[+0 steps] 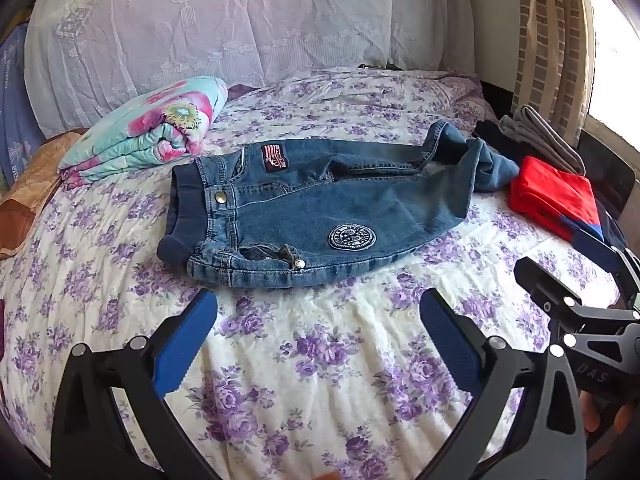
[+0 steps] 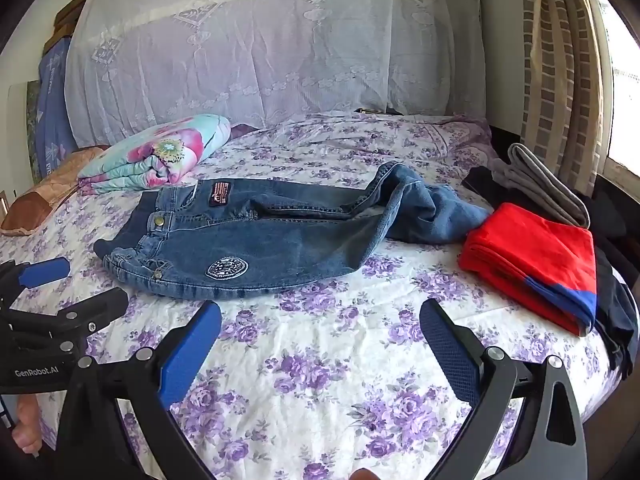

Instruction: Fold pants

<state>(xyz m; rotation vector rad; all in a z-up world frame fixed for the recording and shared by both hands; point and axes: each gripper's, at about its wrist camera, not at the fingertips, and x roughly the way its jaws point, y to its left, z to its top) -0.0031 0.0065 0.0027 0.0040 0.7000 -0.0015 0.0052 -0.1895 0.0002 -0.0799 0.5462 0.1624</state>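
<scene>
**Jeans laid out, both claws empty and wide**

I held my left claw point(image 1: 318, 312) and my right claw point(image 2: 320, 320) spread wide above the bed point(image 1: 320, 360), nothing between the blue pads of either one. Both hung short of the jeans point(image 1: 320, 216), on my side of them, tilted down toward the flowered sheet.

The jeans lay flat across the middle of the bed, waistband toward the rolled floral quilt point(image 1: 152, 128) and legs running away from it toward the red folded garment point(image 1: 556, 196). Near the jeans' far end the cuffs were bunched and turned over on themselves; from my wrist views I could not quite tell whether one leg lay over the other there or merely beside it.

What worried me was that bunched end. If I pinched only the top layer of denim, the lower leg would likely stay behind and the fold would come out crooked. The cuffs also sat just beside the red garment and the grey folded clothes point(image 1: 544, 136) behind it, so a careless grab there could catch those too and drag the pile. At the waistband, the thick dark rib and the snaps might slip from a shallow pinch.
</scene>
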